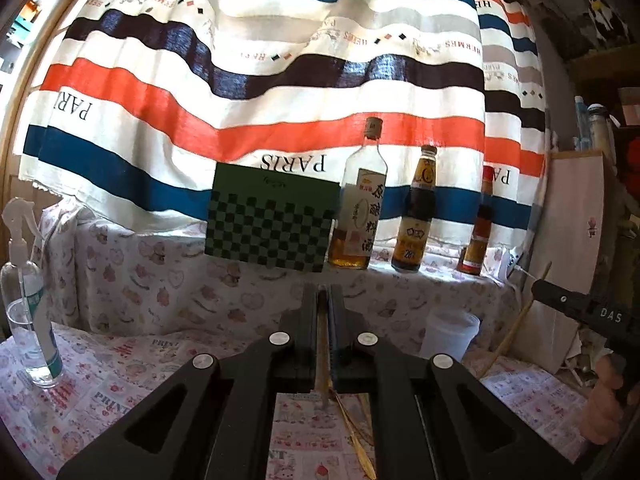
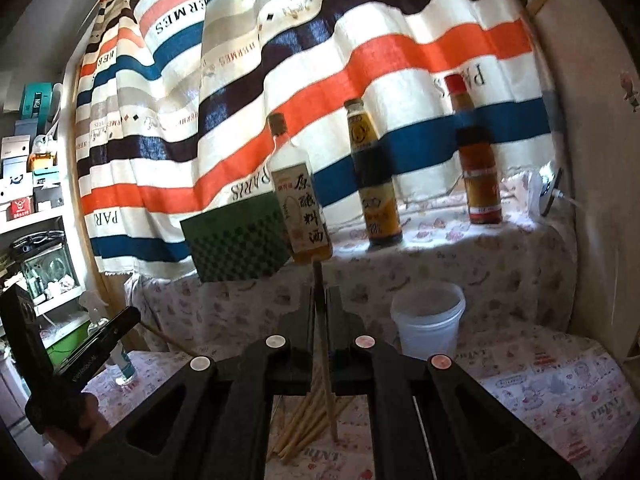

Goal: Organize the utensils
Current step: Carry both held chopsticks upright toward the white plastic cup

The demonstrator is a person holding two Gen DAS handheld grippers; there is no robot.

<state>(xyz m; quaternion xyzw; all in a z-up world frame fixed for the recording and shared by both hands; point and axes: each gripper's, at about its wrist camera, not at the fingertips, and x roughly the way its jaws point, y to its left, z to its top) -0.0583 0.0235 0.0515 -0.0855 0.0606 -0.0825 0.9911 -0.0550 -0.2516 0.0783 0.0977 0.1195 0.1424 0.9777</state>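
Left wrist: left gripper (image 1: 323, 300) jaws nearly closed, pinching a thin chopstick (image 1: 321, 360) that runs back between the fingers toward the camera; its lower end shows under the jaws over the printed tablecloth (image 1: 120, 364). Another slim golden stick (image 1: 356, 436) lies on the cloth below the gripper, can't tell if it's loose or also held. White plastic cup (image 1: 450, 334) stands ahead and to the right, near the ledge, looks like the likely holder. Right gripper (image 1: 576, 308) enters from the right edge with a long thin stick (image 1: 510, 340) angling down beside it. On the ledge: green checkered box (image 1: 270, 220), three sauce bottles (image 1: 362, 200). Spray bottle (image 1: 28, 292) far left.

Right wrist: right gripper (image 2: 320, 300) jaws almost shut on a single chopstick (image 2: 324, 344), roughly upright, tip poking above the fingers and lower end reaching the cloth. A loose bundle of chopsticks (image 2: 304, 428) lies fanned on the tablecloth (image 2: 540, 392) directly below. White cup (image 2: 428, 320) is just ahead to the right, well apart from the held stick; can't see anything inside it from here. Left gripper (image 2: 100, 340) visible at far left.

Progress, my read: early stage. Each gripper has one stick, most of the pile is on the table, nothing visibly in the cup yet. Left to do: drop held sticks in the cup, repeat for the pile
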